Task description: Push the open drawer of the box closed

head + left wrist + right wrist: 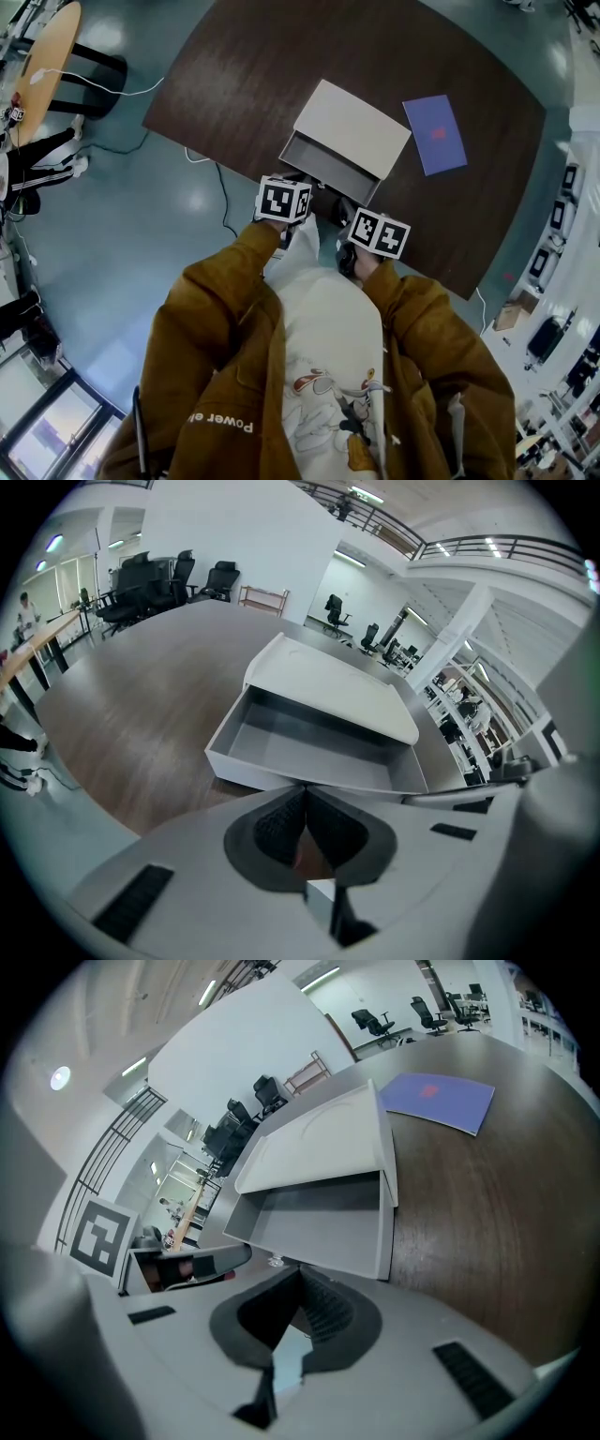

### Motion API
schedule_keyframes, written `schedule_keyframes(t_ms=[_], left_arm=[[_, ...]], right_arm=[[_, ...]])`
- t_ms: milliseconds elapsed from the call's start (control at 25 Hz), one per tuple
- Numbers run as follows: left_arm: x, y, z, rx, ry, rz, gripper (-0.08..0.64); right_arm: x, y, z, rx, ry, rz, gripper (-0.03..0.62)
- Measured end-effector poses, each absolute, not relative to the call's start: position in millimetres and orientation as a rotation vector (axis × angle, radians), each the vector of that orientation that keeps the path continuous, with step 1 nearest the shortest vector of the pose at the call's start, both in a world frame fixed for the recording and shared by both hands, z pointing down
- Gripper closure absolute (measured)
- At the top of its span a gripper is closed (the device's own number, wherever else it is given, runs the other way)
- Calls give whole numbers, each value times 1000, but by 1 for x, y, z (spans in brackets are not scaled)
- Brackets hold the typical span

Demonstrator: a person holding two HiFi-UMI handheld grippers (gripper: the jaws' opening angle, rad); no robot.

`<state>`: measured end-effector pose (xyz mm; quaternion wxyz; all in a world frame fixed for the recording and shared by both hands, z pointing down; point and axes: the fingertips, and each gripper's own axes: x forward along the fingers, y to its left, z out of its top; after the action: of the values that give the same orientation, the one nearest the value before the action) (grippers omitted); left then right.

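Drawer (330, 171) of box (354, 127) open, not yet pushed; we hold L gripper (305, 791) & R gripper (299, 1276) closed, empty, near its front.

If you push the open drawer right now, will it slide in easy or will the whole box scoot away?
The drawer looks empty, so it probably slides in lightly. The box seems thin and light on a smooth table, so it may scoot back instead. Pushing the wide front off-centre might twist it.
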<state>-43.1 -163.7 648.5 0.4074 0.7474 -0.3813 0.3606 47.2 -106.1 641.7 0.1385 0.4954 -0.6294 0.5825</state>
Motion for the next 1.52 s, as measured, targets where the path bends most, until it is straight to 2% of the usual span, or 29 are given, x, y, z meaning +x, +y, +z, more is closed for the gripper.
schedule_keyframes(t_ms=[1520], left_arm=[[-8,-224,650,1906,-942,920,554]], right_arm=[[83,-165,646,1533,-1833,1631,586]])
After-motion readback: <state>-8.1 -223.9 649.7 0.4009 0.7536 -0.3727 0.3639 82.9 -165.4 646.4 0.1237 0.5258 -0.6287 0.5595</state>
